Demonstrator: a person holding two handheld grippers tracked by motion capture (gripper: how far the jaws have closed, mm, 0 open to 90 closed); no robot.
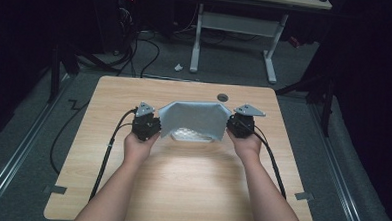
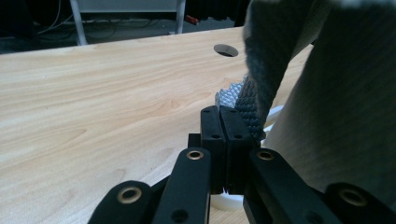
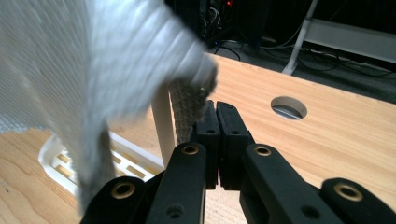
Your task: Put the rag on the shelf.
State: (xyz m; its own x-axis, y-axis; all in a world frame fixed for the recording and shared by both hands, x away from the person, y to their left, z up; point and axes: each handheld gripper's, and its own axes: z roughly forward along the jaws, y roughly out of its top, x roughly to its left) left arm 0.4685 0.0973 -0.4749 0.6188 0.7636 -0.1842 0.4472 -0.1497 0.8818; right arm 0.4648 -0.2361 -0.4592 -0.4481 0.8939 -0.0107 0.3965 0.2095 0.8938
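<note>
A grey knitted cloth (image 1: 196, 116) hangs stretched between my two grippers above the middle of the wooden table (image 1: 180, 185). My left gripper (image 1: 158, 125) holds its left edge and my right gripper (image 1: 230, 123) its right edge. In the left gripper view the jaws (image 2: 219, 110) are pressed together, with the cloth (image 2: 327, 93) hanging at their right side. In the right gripper view the shut gripper (image 3: 215, 105) has the cloth (image 3: 93, 60) draped to its left. Below the cloth lies a white slatted plastic tray (image 3: 60, 161), partly hidden (image 1: 190, 135).
A round cable hole (image 1: 222, 97) is set in the table near its far edge, to the right of centre. Black cables (image 1: 107, 151) trail from both grippers across the table. A white desk frame (image 1: 232, 27) stands on the floor beyond.
</note>
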